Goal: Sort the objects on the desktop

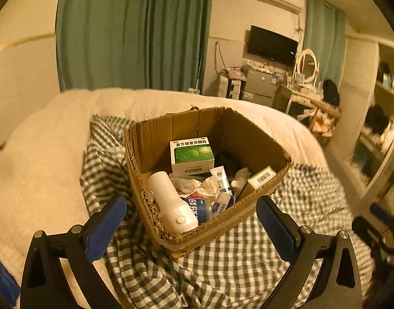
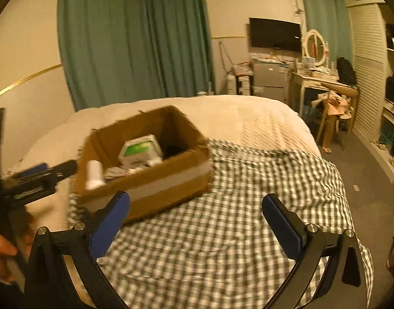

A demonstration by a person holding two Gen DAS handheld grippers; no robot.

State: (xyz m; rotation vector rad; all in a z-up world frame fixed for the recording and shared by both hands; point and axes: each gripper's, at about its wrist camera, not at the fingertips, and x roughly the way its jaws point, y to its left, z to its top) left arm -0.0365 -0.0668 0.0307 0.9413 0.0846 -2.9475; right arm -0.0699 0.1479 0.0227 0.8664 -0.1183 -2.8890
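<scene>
An open cardboard box [image 1: 258, 136] [image 2: 171, 180] stands on a checked cloth on the bed. Inside lie a green and white medicine box [image 1: 191, 155] [image 2: 141, 150], a white bottle [image 1: 171, 200] [image 2: 95, 173], a small white tube [image 1: 221, 179], crumpled white wrappers and a blue packet [image 1: 197, 207]. My left gripper [image 1: 191, 219] hovers open over the box's near corner, fingers apart on either side, holding nothing. My right gripper [image 2: 195, 219] is open above the cloth, to the right of the box, with nothing between its fingers. The left gripper [image 2: 40, 173] also shows from the side in the right wrist view.
The checked cloth [image 2: 235, 231] covers the near part of a cream bed [image 2: 235, 113]. A person's hand [image 2: 1, 252] holds the left tool. Green curtains [image 2: 135, 38], a dresser with a round mirror [image 2: 316, 45], a chair and shelves stand beyond the bed.
</scene>
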